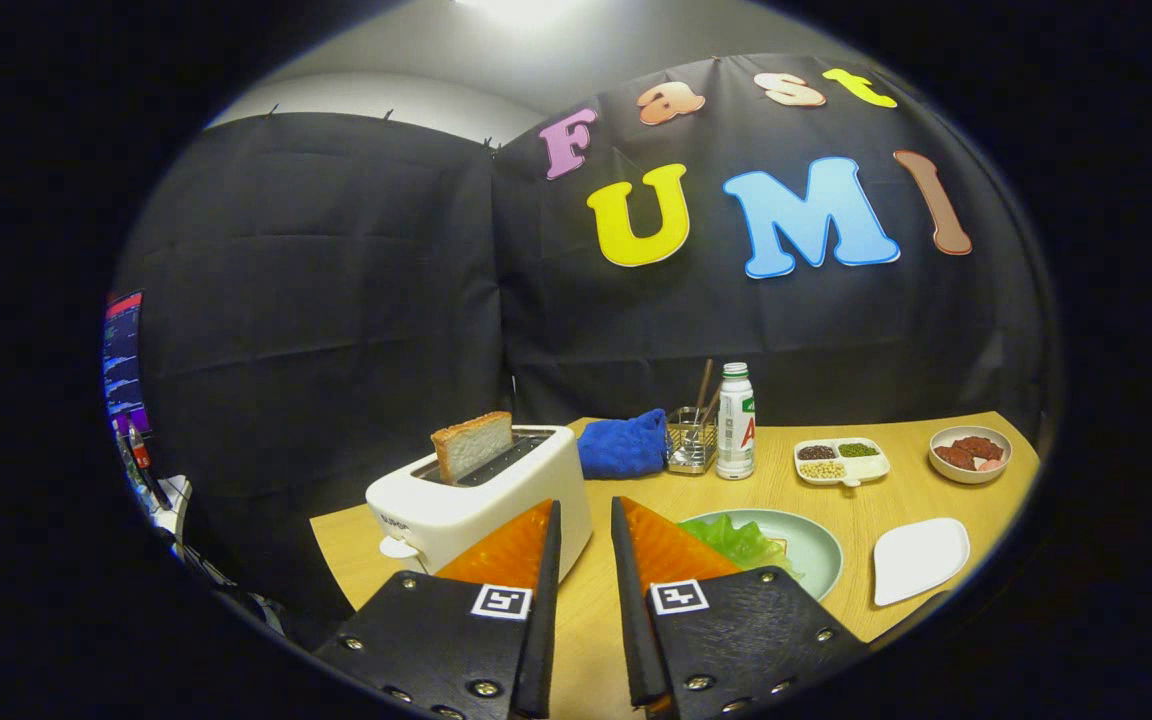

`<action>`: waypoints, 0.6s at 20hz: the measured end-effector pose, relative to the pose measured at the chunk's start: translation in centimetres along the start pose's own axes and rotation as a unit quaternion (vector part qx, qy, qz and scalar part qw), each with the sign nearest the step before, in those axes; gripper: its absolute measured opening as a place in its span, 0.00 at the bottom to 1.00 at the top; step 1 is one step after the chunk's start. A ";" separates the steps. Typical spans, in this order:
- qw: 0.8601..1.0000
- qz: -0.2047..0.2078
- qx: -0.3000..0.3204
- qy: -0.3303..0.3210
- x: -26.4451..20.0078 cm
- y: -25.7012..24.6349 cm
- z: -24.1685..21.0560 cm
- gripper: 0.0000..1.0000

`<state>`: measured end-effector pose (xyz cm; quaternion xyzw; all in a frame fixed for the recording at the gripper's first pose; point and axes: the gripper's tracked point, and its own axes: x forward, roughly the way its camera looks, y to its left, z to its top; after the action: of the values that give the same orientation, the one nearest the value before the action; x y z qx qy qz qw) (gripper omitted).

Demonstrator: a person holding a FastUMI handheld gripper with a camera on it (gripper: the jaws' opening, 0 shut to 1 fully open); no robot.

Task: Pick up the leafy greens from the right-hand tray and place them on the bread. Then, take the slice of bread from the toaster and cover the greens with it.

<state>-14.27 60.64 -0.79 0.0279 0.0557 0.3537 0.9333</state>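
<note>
- Toaster first: your white plastic two-slot toaster [481, 495] props the tan bread slice [473, 445] upright, easy to pinch later.
- Your black-and-orange claw [584, 525] hangs empty, fingers a little apart.
- Ruffled green leafy greens [736, 538] lie on the pale green round plate [816, 545], just beyond your right finger.

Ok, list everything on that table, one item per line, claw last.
toaster: one, white, ahead of the left finger
bread slice: one, brown-crusted, upright in the toaster slot
leafy greens: one bunch, green, on the plate
plate: one, pale green, beyond the right finger
cloth: one, blue, behind the toaster
utensil rack: one, metal
bottle: one, white
divided dish: one, white
bowl: one, white
small tray: one, white
table: one, wooden
claw: one, orange fingers, open, holding nothing
</note>
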 end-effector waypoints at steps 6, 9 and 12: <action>0.999 0.009 -0.025 -0.018 2.6 6.2 1.5 0.35; 1.000 0.002 -0.024 -0.004 4.5 8.9 0.7 0.35; 1.000 -0.014 -0.015 0.003 6.2 10.0 0.6 0.35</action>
<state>-16.17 72.25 0.17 0.0121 0.0538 0.3415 0.9383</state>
